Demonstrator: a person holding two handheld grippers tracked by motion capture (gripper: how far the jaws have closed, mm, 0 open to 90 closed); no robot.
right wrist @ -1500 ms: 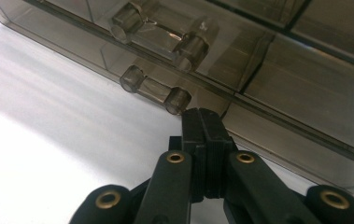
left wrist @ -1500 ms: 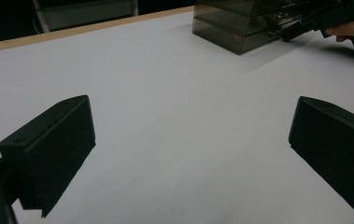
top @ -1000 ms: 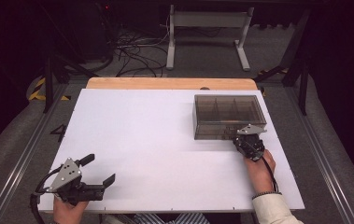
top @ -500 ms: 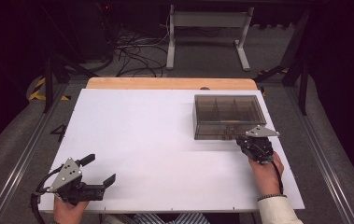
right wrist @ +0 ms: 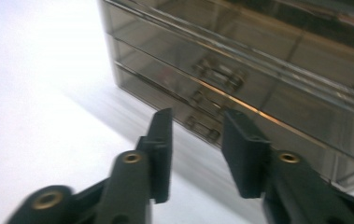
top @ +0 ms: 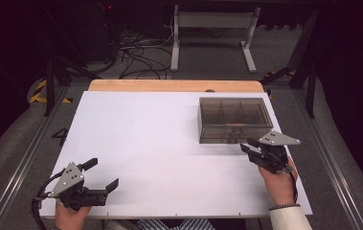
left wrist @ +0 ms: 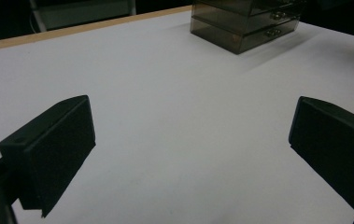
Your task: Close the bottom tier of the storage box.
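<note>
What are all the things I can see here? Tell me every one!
Drawer box: one, smoky see-through grey, on the far right part of the table, three drawers with small handles facing the person.
Table: one, white top with a wooden strip along the far edge.
Metal stand: one, light grey, on the floor behind the table.
Cables: a tangle, black, on the floor behind the table.
Left gripper: one, black, near left corner of the table, jaws wide apart, nothing between them.
Right gripper: one, black, just in front of the drawer box, jaws have just been opening, nothing between them.
Hands: two, one holding each gripper.
</note>
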